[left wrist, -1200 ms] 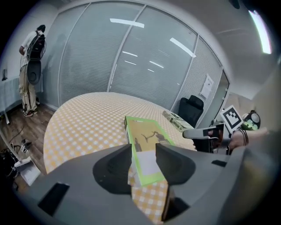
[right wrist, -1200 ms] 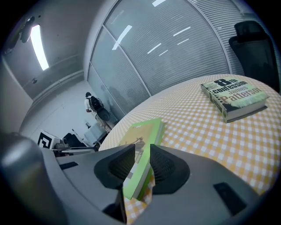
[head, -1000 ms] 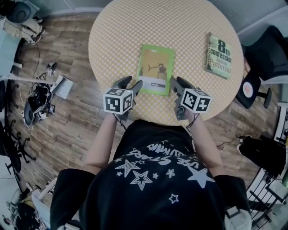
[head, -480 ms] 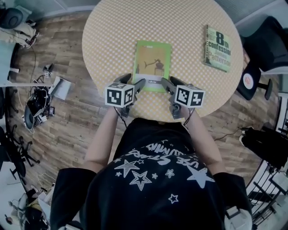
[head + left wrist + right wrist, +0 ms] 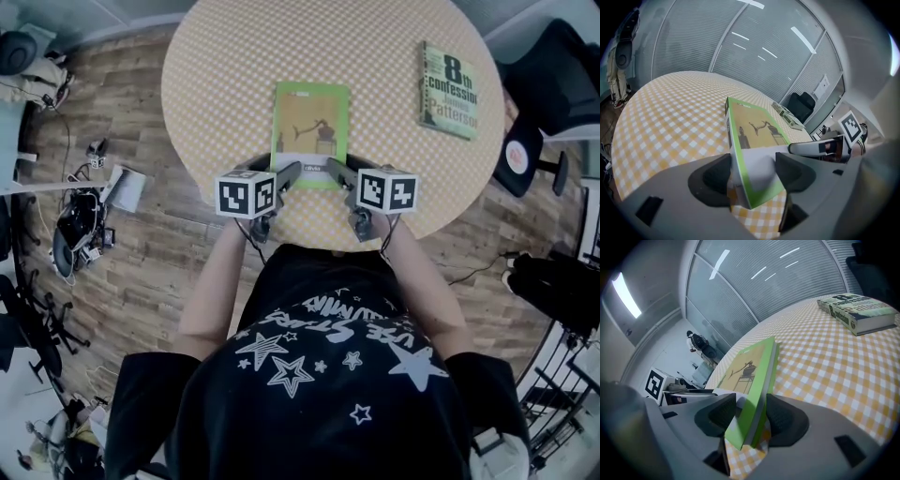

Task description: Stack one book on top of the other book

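Left gripper (image 5: 753, 171) has its jaws spread wide around the near left corner of the green book (image 5: 311, 131). That corner sits between the pads, and neither pad clearly presses on it. The right gripper (image 5: 752, 418) is wide open in the same way, straddling the near right corner of the same book, with a gap showing between its left pad and the cover. The green book lies flat on the round worktop (image 5: 234, 84), which has a yellow-and-white checked cover, about midway across and towards the near edge. The second book (image 5: 450, 78) is thicker, with large dark lettering on a pale cover. It lies flat towards the far right of the worktop, well apart from the green one. Both grippers slant down at the green book's near edge, their marker cubes close together. A dark chair (image 5: 562, 66) stands beside the worktop on the right, on a wooden floor (image 5: 131, 253).
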Demonstrator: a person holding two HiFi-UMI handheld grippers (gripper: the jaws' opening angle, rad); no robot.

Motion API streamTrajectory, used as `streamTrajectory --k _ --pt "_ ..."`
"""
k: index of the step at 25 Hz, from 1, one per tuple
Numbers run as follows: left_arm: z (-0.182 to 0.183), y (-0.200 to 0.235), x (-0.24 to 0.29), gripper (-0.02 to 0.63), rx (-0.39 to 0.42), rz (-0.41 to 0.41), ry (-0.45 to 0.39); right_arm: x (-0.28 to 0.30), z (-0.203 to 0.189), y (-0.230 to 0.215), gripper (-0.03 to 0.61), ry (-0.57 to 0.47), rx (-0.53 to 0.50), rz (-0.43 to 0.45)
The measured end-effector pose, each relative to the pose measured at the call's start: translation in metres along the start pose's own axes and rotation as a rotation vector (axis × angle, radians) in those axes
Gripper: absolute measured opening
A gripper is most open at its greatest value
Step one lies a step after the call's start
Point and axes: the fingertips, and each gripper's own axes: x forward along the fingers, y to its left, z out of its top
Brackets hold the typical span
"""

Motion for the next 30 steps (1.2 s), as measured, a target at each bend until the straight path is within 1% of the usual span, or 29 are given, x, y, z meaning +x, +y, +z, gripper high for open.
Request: streamTrajectory --k 7,12,15,18,23,30 --pt "-0.003 -0.003 0.002 0.301 -0.008 -0.014 0.003 0.001 -0.001 0.003 0.195 -0.004 0.007 -0.001" --pt "-0.002 0.000 -0.004 0.290 -0.003 0.019 -0.001 0.001 -0.003 0.006 0.184 -0.016 0.000 -0.018" --pt "-0.002 -0.004 0.000 0.291 -0.012 0.014 0.002 -0.001 0.000 0.005 0.181 -0.037 0.001 -0.035" --pt "0.005 -0.007 -0.005 0.291 -0.017 0.003 -0.033 -0.007 0.006 0.008 0.181 -0.071 -0.003 -0.034" --pt "0.023 -0.019 -0.018 0.290 0.008 -0.010 -0.098 -0.022 0.020 0.018 0.181 -0.116 -0.059 -0.032" --pt "0.052 -0.052 -0.027 0.285 0.040 -0.038 -0.178 -0.059 0.047 0.019 0.181 -0.190 -0.100 -0.040"
